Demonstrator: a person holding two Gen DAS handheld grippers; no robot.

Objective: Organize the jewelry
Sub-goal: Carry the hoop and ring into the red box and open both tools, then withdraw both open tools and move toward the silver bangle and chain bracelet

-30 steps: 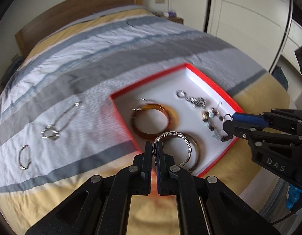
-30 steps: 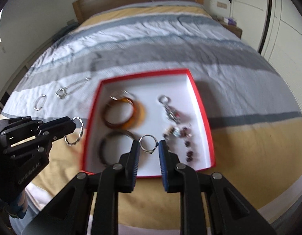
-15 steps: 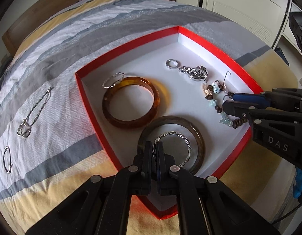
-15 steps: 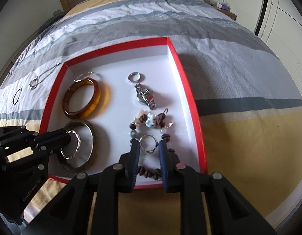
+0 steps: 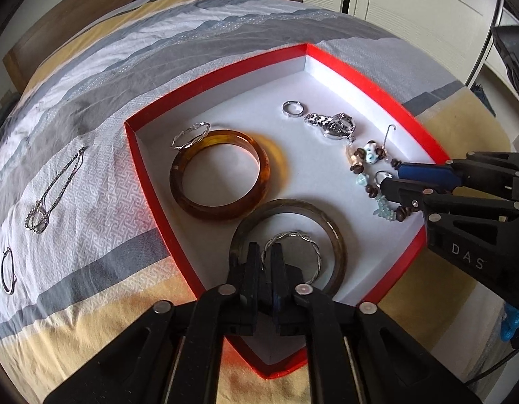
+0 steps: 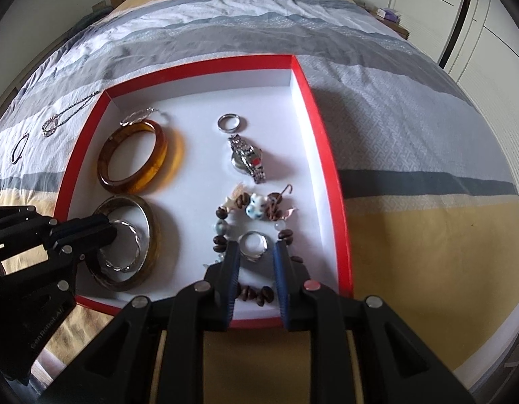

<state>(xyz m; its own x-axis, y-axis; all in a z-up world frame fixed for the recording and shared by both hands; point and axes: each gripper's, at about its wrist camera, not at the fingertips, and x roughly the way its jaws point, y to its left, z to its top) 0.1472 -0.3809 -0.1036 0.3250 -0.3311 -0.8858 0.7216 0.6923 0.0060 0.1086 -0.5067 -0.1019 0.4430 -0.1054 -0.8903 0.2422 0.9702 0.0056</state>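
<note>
Inside the red box (image 6: 330,155) on the bed (image 6: 411,107) lie an amber bangle (image 5: 219,175), watch (image 6: 247,160) and beaded bracelet (image 6: 249,210). The left tongs (image 5: 266,256), jaws just parting, straddle a twisted silver bangle (image 5: 298,237) within a dark bangle (image 5: 333,232). The right tongs (image 6: 256,252) seemingly grip a silver ring (image 6: 254,244).

We note a matt white paper-lined box (image 6: 205,77) with red card walls; a glossy translucent amber bangle (image 6: 133,156); a twisted bright-metal bracelet (image 5: 293,239); a polished metal watch (image 6: 247,160); a woven cotton-like bedspread (image 6: 411,128), faintly textured; a wood-grain headboard (image 5: 101,10).
</note>
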